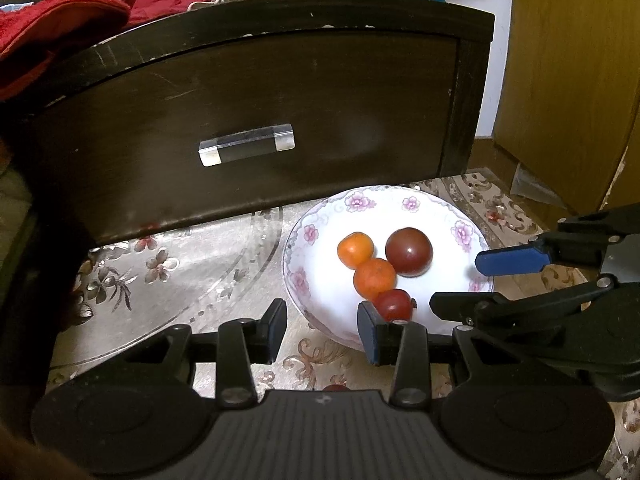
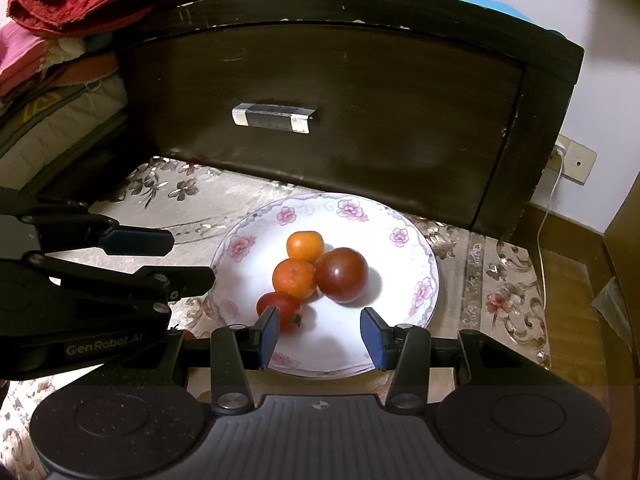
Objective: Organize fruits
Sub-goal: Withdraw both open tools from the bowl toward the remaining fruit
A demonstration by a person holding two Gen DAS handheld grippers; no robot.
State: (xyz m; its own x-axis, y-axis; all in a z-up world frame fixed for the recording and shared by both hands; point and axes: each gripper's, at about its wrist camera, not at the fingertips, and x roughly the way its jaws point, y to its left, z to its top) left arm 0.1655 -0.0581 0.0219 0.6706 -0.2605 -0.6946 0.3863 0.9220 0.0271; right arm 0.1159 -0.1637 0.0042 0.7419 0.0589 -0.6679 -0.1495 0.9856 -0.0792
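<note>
Floral-patterned beige tablecloth [image 2: 500, 280] before a dark wooden drawer front [image 2: 340, 120] bears a white flower-rimmed porcelain plate [image 2: 416, 292] holding four touching fruits: two orange mandarins [image 2: 294, 278], a large dark-red tomato [image 2: 341, 275], a small red tomato [image 2: 282, 309]. Right gripper [image 2: 319, 334] hovers over the near rim, jaws wide, empty; small tomato just beside its left finger. Left gripper [image 1: 322, 328] likewise wide, empty, beside the plate. Judged step: approach; next, centre on one fruit, then close.

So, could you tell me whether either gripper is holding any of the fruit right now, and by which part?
Nothing is held. The left gripper and right gripper are both open and empty; all four fruits lie in the floral plate.
</note>
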